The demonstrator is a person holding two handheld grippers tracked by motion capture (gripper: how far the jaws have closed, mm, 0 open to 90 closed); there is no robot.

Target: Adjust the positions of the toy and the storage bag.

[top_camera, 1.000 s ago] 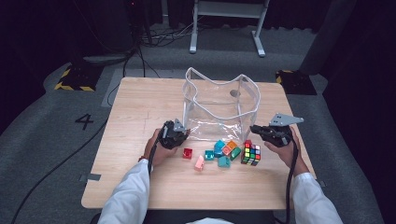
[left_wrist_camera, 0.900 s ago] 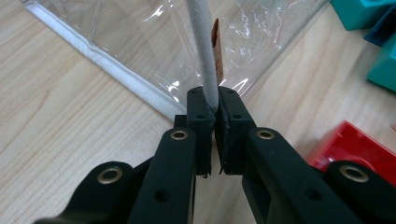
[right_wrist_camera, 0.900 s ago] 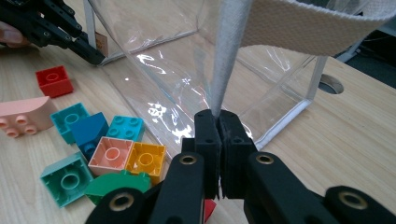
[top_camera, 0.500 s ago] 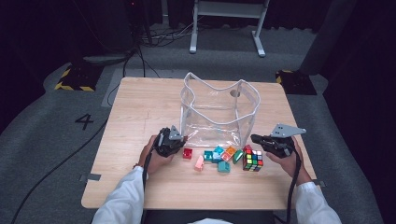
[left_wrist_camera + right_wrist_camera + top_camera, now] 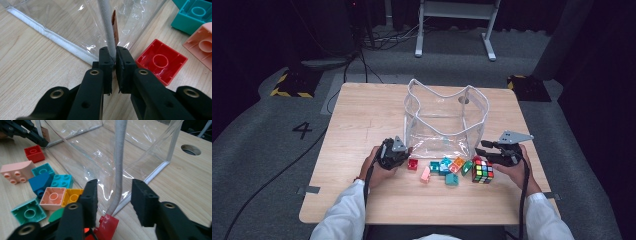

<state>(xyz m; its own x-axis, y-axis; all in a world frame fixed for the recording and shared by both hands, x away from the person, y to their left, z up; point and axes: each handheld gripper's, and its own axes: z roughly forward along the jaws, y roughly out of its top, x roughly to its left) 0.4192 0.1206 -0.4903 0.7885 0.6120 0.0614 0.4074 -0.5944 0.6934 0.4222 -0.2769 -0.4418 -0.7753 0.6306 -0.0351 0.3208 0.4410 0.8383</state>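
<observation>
While upright, clear bag (image 5: 446, 120) white-trimmed | left gripper (image 5: 113, 65) fingers clench trim | right gripper (image 5: 114, 195) fingers just released

The left gripper (image 5: 114, 65) pinches the grey corner seam (image 5: 108, 32) of the clear plastic bag (image 5: 67, 23) between its jaws. A red brick (image 5: 161, 60) lies just right of them, hollow side up.

Left claw (image 5: 404, 154) clamped tight, right claw (image 5: 482, 149) with jaws just parted, both low, forearms converging inward.
</observation>
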